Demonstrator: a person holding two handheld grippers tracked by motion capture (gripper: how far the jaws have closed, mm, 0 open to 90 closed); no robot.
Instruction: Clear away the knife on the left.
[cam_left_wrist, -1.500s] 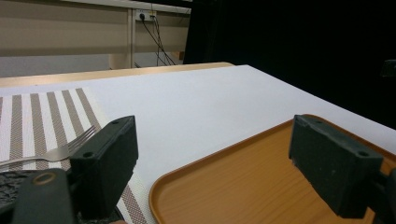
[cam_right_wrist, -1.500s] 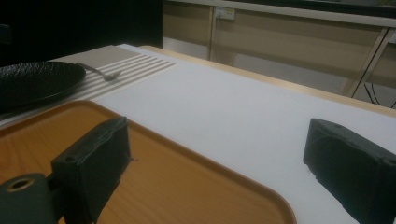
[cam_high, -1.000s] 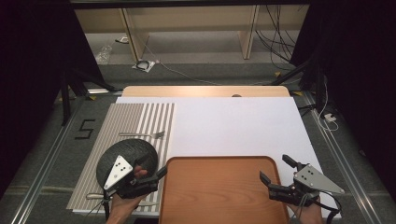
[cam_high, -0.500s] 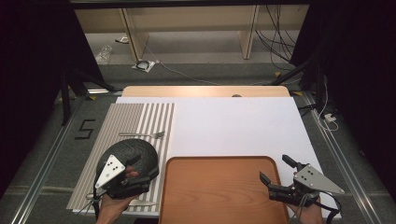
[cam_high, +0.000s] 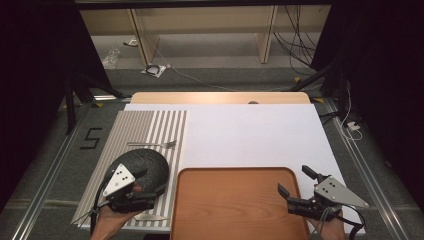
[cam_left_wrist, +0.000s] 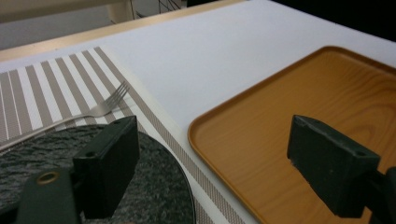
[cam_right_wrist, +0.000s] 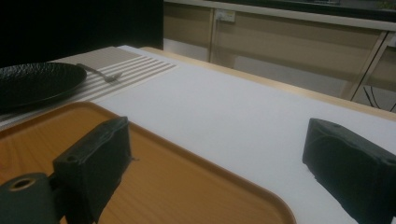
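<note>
Since the earlier frames you have drawn your left gripper (cam_high: 145, 192) back and to the left, from the tray's near-left edge to the near rim of the black plate (cam_high: 145, 167). Its jaws stand wide apart and grip nothing; in the left gripper view one jaw hangs over the plate and the other over the wooden tray (cam_left_wrist: 299, 121). The plate rests on the striped placemat (cam_high: 150, 125), just beside the tray's left edge, with a fork (cam_high: 152, 144) lying just behind it. Your right gripper (cam_high: 300, 187) waits over the tray's near-right corner, also wide open and empty, I judge to leave room while the left lines up on the plate.
</note>
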